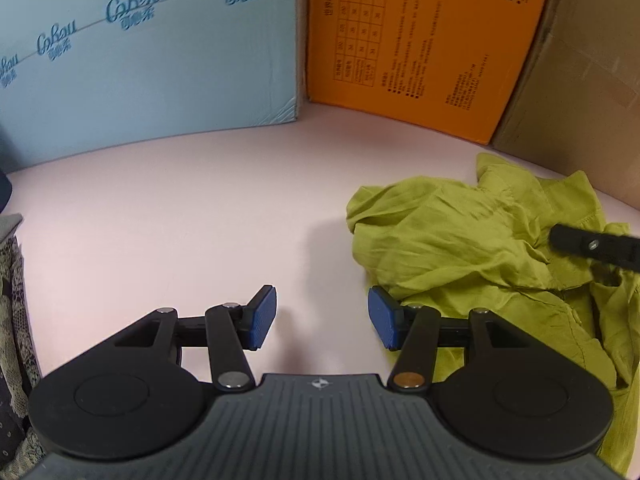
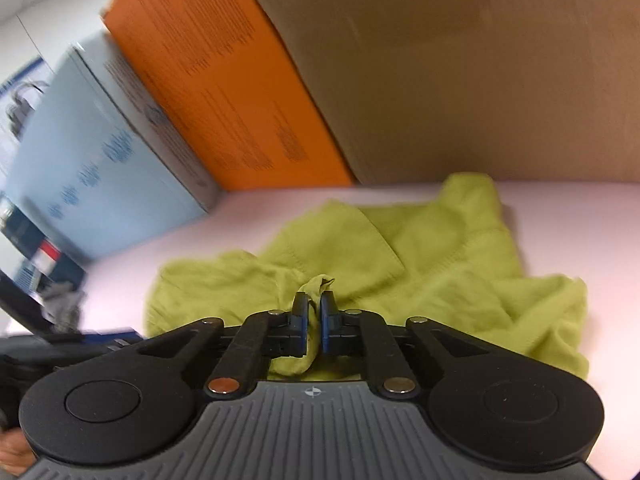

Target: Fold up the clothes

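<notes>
A crumpled lime-green garment (image 1: 460, 240) lies on the pale pink table, at the right of the left wrist view. My left gripper (image 1: 322, 318) is open and empty, low over the table just left of the garment's edge. In the right wrist view my right gripper (image 2: 314, 308) is shut on a pinched fold of the green garment (image 2: 420, 248), which spreads out ahead of it. One black finger of the right gripper (image 1: 592, 246) shows at the right edge of the left wrist view, over the cloth.
A light blue box (image 1: 148, 60), an orange box (image 1: 420, 40) and a brown cardboard box (image 1: 580, 80) stand along the table's far side. A patterned lace cloth (image 1: 12, 320) lies at the left edge. Bare pink table (image 1: 180, 220) lies ahead of the left gripper.
</notes>
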### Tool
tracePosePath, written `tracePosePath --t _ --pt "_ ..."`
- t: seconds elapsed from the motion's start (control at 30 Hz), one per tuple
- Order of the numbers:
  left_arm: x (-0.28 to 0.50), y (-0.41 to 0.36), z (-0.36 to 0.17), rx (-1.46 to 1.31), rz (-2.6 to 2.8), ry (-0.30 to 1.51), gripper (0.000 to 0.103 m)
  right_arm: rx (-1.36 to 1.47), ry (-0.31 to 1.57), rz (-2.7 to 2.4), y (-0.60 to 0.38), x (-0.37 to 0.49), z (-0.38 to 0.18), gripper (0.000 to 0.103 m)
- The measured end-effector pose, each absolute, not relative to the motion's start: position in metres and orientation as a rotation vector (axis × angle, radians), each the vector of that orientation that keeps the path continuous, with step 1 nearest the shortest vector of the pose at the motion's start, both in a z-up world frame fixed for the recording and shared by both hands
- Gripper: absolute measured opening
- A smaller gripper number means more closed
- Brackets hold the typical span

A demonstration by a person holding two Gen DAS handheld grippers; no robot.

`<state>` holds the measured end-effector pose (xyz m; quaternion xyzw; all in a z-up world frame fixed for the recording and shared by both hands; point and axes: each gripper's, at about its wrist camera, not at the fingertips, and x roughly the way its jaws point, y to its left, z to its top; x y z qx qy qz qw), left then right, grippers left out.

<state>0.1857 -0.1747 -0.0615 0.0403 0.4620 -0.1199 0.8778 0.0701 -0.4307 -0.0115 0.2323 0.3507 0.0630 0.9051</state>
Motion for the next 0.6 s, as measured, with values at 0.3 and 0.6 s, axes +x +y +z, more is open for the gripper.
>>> tracePosePath --t 0.3,0.6 --pt "0.182 -0.158 -0.06 0.05 -0.233 0.962 0.049 0.56 0.601 0.189 -0.429 0.048 0.042 0.006" --pt "0.186 -0.17 -0.041 0.06 -0.253 0.898 0.05 0.59 0.783 -0.174 -0.469 0.039 0.0 0.006"
